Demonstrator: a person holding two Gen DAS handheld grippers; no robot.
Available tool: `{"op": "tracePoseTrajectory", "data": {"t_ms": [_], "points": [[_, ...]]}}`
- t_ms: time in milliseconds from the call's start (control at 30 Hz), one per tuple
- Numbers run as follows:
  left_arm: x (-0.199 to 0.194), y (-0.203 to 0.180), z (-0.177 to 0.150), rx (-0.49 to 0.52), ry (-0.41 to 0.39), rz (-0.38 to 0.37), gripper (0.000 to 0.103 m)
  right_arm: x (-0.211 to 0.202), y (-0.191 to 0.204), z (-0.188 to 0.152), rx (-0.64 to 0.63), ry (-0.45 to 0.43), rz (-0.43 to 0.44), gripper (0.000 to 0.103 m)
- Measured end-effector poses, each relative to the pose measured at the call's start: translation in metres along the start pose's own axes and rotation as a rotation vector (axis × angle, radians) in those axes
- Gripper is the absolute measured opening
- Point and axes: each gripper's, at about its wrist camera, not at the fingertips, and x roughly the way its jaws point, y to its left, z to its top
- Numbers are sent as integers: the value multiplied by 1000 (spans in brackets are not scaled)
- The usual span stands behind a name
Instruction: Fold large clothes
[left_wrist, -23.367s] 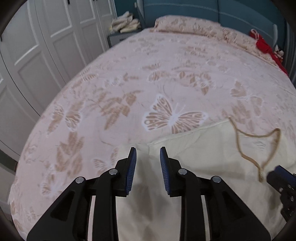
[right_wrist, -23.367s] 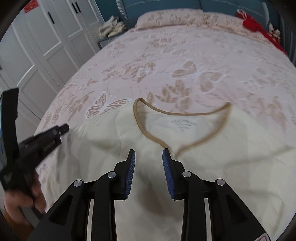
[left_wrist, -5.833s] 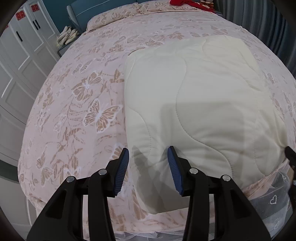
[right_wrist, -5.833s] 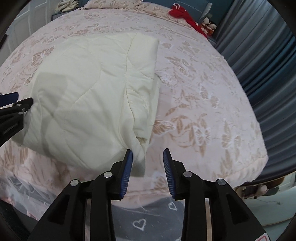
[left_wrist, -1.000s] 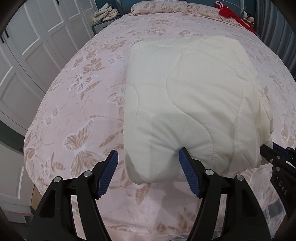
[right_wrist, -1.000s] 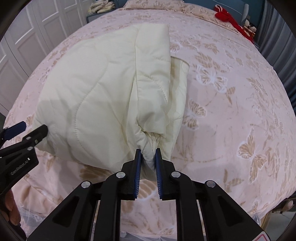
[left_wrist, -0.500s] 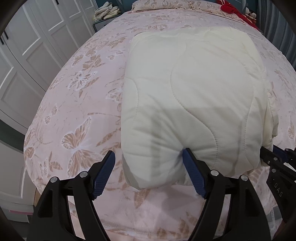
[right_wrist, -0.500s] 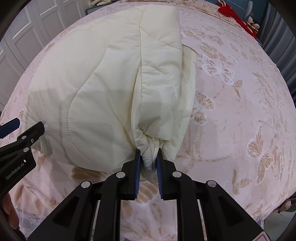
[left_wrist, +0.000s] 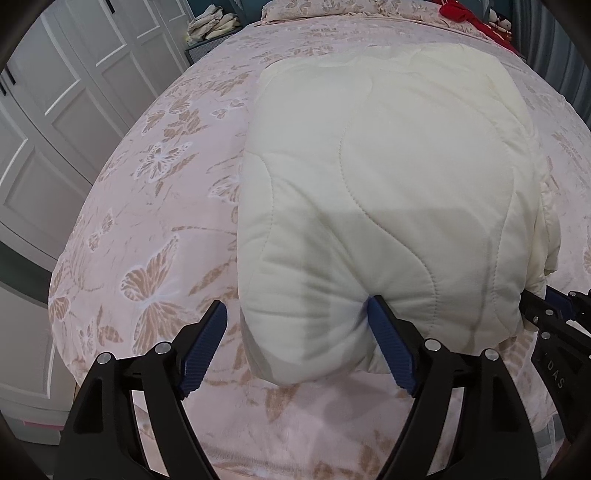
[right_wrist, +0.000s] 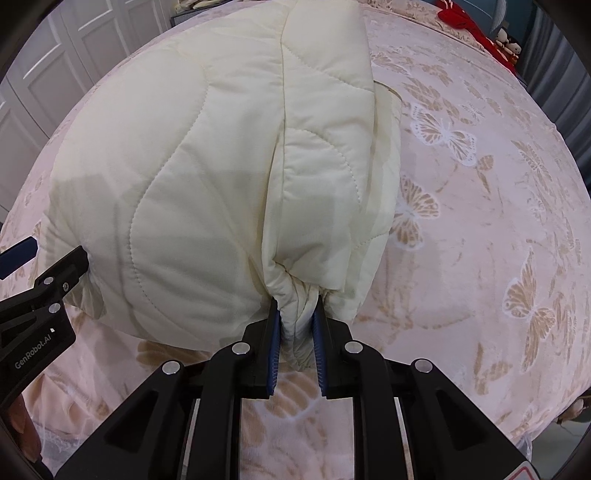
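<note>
Garment: cream quilted jacket (left_wrist: 388, 192), folded, lying near the foot edge of the butterfly-print bedspread (left_wrist: 155, 192).
Left gripper (left_wrist: 295, 343): spread wide around the jacket's near left corner, gripping nothing.
Right gripper (right_wrist: 295, 332): pinched tight on the bunched near right corner.
Surroundings: white wardrobe doors (left_wrist: 74, 92) at left; red item (right_wrist: 465, 18) by the pillows.

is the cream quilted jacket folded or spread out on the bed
Folded. The cream quilted jacket lies as a compact padded bundle on the pink butterfly bedspread, layers stacked at its edge, where the right tongs pinch it.
</note>
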Motion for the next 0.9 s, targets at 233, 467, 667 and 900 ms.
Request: {"op": "tracePoseTrajectory", "data": {"t_ms": [233, 467, 667, 900], "points": [[9, 1, 4, -2, -2, 6, 84, 5, 0, 2, 5, -4, 5, 15], [-13, 34, -10, -66, -3, -143, 86, -11, -7, -1, 28, -19, 48, 15], [4, 31, -51, 16, 82, -75, 76, -44, -14, -12, 61, -68, 94, 19], [28, 37, -32, -43, 70, -41, 75, -47, -9, -13, 10, -65, 63, 20]]}}
